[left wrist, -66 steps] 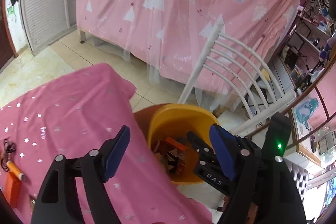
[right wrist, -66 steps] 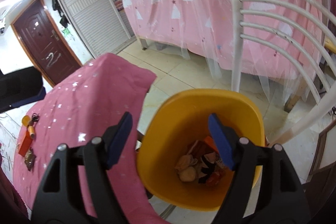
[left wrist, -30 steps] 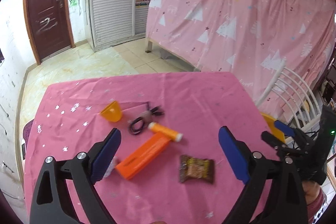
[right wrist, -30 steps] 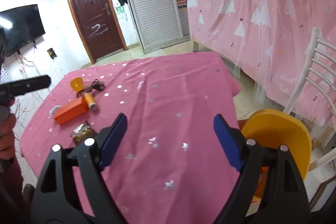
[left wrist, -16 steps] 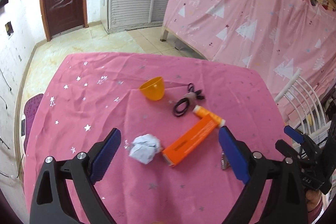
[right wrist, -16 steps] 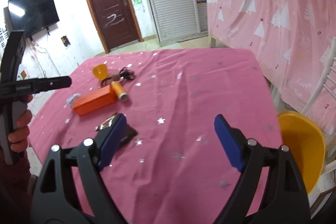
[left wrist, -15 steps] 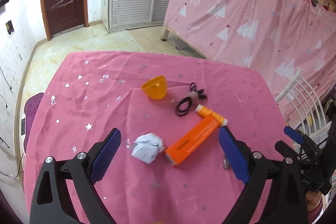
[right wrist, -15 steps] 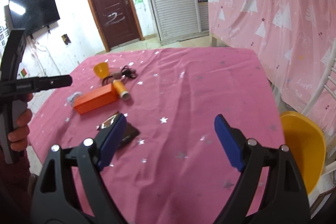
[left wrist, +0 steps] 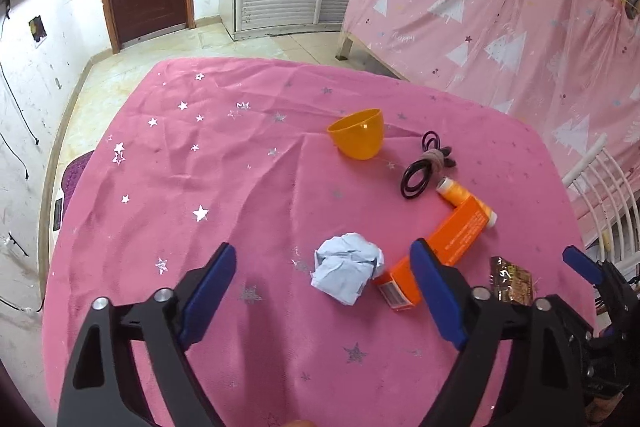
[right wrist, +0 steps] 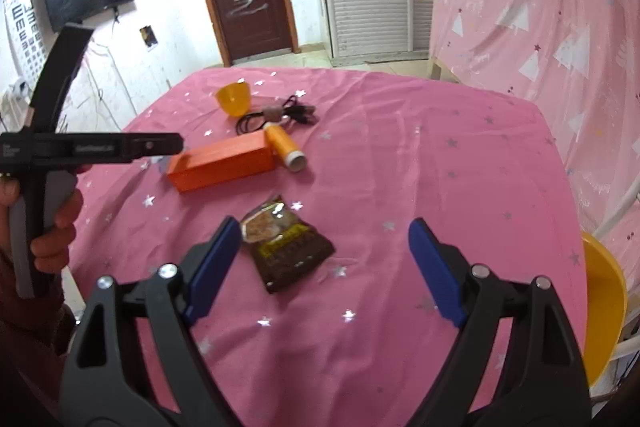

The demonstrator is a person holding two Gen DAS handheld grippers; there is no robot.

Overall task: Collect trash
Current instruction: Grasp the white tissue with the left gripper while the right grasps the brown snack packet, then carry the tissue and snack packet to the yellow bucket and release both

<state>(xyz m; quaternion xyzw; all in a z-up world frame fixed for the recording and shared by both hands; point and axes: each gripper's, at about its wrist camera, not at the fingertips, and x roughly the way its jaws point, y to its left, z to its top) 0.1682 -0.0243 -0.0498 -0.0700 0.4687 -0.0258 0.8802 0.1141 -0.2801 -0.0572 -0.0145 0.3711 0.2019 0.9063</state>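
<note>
A crumpled pale blue paper ball (left wrist: pixel 347 273) lies on the pink starred tablecloth (left wrist: pixel 224 163), just ahead of my open, empty left gripper (left wrist: pixel 322 291). A brown snack wrapper (right wrist: pixel 286 241) lies just ahead of my open, empty right gripper (right wrist: pixel 322 267); it also shows in the left wrist view (left wrist: pixel 513 279). The yellow trash bin (right wrist: pixel 604 307) stands off the table's right edge. The left gripper's body (right wrist: pixel 88 147) shows at the left of the right wrist view.
An orange box (left wrist: pixel 440 251), an orange thread spool (left wrist: pixel 466 201), a black cable coil (left wrist: pixel 426 173) and a small orange bowl (left wrist: pixel 358 138) lie on the table. A white chair (left wrist: pixel 604 203) and a pink-draped bed (left wrist: pixel 500 19) stand to the right.
Both grippers have swung from over the bin back to the table. The left one has closed in on the paper ball, the right one on the wrapper. Both stayed open.
</note>
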